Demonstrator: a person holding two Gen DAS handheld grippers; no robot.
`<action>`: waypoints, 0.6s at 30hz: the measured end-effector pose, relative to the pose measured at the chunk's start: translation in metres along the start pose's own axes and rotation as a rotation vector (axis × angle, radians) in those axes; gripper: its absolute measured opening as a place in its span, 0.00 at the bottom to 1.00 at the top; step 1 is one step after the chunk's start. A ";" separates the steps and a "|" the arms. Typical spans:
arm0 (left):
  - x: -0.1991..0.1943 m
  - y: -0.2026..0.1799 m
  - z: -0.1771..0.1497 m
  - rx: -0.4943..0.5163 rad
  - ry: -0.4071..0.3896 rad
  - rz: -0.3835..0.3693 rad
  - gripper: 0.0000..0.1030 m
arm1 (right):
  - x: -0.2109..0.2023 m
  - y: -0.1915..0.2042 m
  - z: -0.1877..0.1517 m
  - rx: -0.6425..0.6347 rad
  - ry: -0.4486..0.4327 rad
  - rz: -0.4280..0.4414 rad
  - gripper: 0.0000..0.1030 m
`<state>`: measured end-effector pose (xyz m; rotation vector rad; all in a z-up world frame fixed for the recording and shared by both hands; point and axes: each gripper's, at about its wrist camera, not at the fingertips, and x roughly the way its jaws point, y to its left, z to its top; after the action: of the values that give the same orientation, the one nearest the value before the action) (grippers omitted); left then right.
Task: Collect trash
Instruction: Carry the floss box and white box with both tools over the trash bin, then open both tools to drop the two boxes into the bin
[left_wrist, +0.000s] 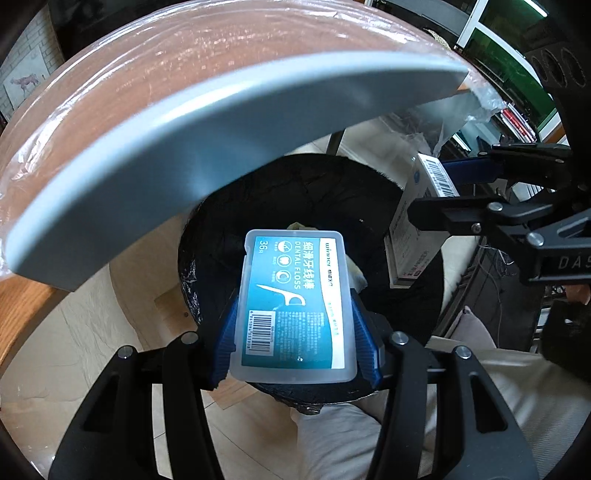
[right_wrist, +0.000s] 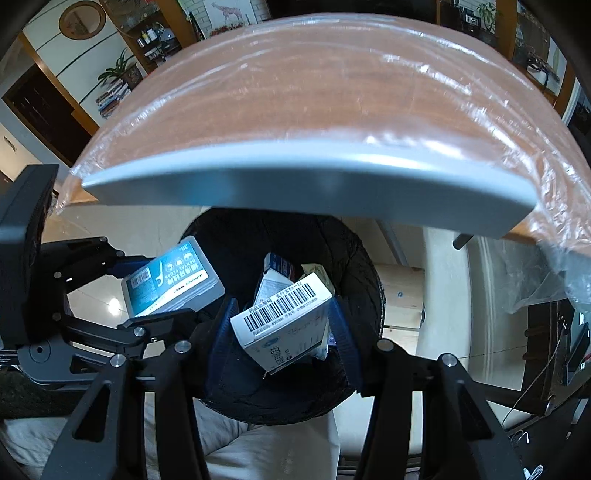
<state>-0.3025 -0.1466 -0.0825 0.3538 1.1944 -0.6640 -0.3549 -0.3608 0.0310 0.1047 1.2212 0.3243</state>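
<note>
Left gripper (left_wrist: 295, 314) clamped on clear plastic dental-floss box (left_wrist: 295, 302), right gripper (right_wrist: 282, 325) on white barcoded carton (right_wrist: 284, 317), both above black-lined round bin (right_wrist: 354, 258).

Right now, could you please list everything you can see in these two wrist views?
Dental floss case: one, clear plastic with teal label, clamped in the left gripper above the bin.
Carton: one, white with barcode, clamped in the right gripper above the bin.
Bin: one, black-lined, on the floor below the table edge, other trash already inside.
Table: one, brown top under clear film, grey edge, above the bin.
Left gripper: one, black with blue pads.
Right gripper: one, black with blue pads.
Person's legs: light trousers, beside the bin.
</note>
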 end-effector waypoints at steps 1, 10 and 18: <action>0.002 -0.002 0.000 0.001 0.004 0.003 0.54 | 0.004 0.000 0.000 -0.002 0.009 -0.002 0.49; 0.015 -0.009 -0.002 -0.002 -0.017 -0.008 0.66 | 0.021 -0.005 -0.007 -0.017 0.059 0.005 0.52; -0.004 -0.002 -0.001 -0.058 -0.045 -0.071 0.93 | -0.002 -0.019 -0.009 0.061 0.045 0.024 0.79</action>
<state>-0.3056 -0.1464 -0.0791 0.2470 1.1855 -0.6941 -0.3602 -0.3799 0.0246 0.1660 1.2755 0.3114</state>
